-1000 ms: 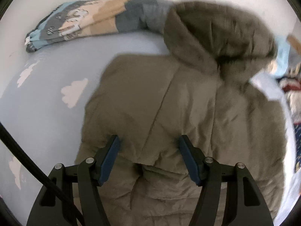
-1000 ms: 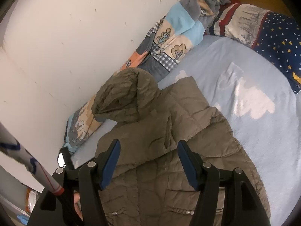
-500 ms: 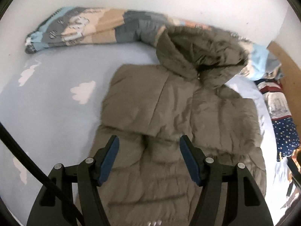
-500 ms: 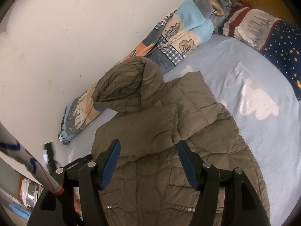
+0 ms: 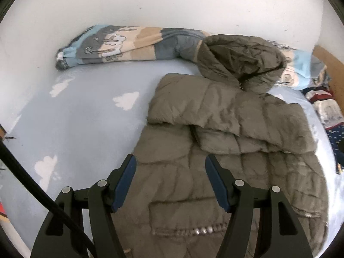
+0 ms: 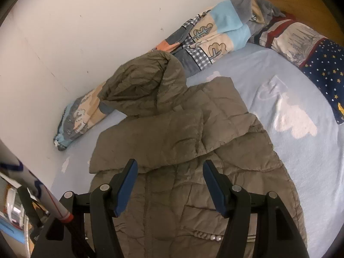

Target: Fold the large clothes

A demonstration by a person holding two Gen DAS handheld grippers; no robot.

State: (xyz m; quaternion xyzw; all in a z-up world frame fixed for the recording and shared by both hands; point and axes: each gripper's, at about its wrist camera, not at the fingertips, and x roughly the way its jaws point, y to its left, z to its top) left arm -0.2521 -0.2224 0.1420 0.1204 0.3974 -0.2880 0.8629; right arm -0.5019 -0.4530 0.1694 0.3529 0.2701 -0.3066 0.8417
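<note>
Left tool (image 5: 169, 180) pulled back off jacket (image 5: 225, 133) | both tools agape, empty | right tool (image 6: 168, 185) above jacket

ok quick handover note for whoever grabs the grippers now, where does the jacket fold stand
Left gripper: open, empty, above the lower front of the jacket.
Right gripper: open, empty, over the jacket's middle.
The olive puffer jacket lies front up on the blue cloud sheet, its hood towards the wall, against the rolled patchwork blanket.
Done: both sleeves are folded in across the chest.
Left: fold the hood down and the body in half, probably bottom hem up; neither has started.
</note>
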